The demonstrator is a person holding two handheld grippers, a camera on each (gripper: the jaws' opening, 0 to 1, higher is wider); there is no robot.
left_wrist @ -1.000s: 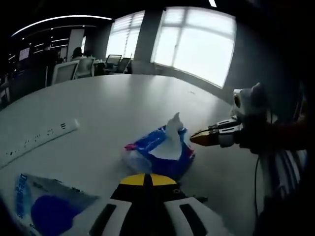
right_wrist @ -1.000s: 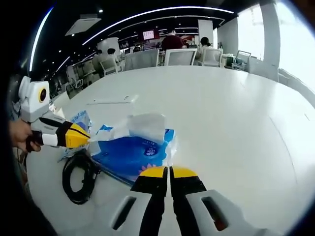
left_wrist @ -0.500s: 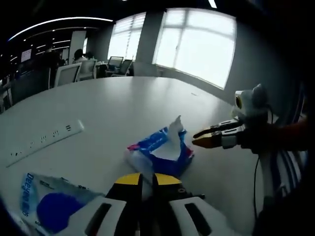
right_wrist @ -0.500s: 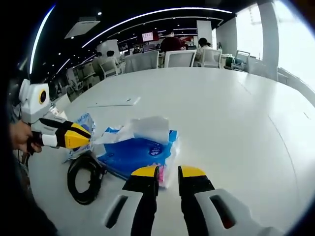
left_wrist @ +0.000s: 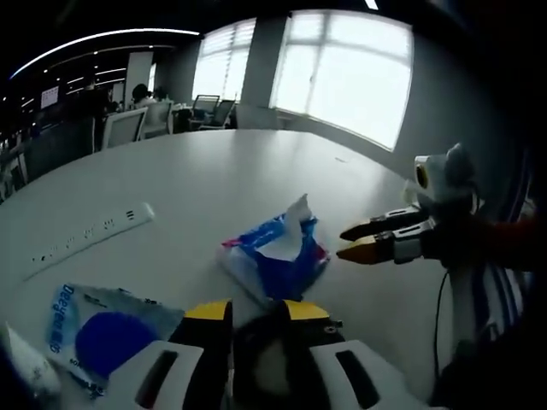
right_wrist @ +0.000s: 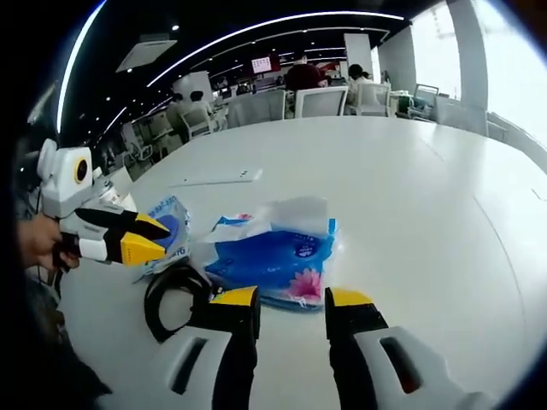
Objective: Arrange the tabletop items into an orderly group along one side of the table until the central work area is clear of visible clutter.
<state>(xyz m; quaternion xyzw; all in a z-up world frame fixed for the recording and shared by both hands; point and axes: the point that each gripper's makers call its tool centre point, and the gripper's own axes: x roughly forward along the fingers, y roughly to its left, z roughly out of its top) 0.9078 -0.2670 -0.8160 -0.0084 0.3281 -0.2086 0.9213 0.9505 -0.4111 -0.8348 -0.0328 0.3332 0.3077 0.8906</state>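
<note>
A blue tissue pack (left_wrist: 278, 260) with a white tissue sticking out lies on the white table (left_wrist: 197, 179). My left gripper (left_wrist: 259, 314) is open just short of it, and a black cable coil (left_wrist: 255, 326) lies between its jaws. My right gripper (left_wrist: 344, 243) comes in from the right, open, close to the pack's right end. In the right gripper view the tissue pack (right_wrist: 273, 256) lies just beyond my open right gripper (right_wrist: 291, 299), which holds nothing. The left gripper (right_wrist: 158, 237) stands open above the cable coil (right_wrist: 175, 295).
A blue wet-wipes pack (left_wrist: 98, 333) lies at the near left, also beside the left gripper as the wipes pack (right_wrist: 167, 229). A white power strip (left_wrist: 85, 239) lies farther left on the table. Office chairs (right_wrist: 320, 98) and people sit beyond the far table edge.
Both grippers have opened from shut. The right gripper has let go of the tissue pack's edge and drawn back a little. The black cable coil now lies between the left jaws.
</note>
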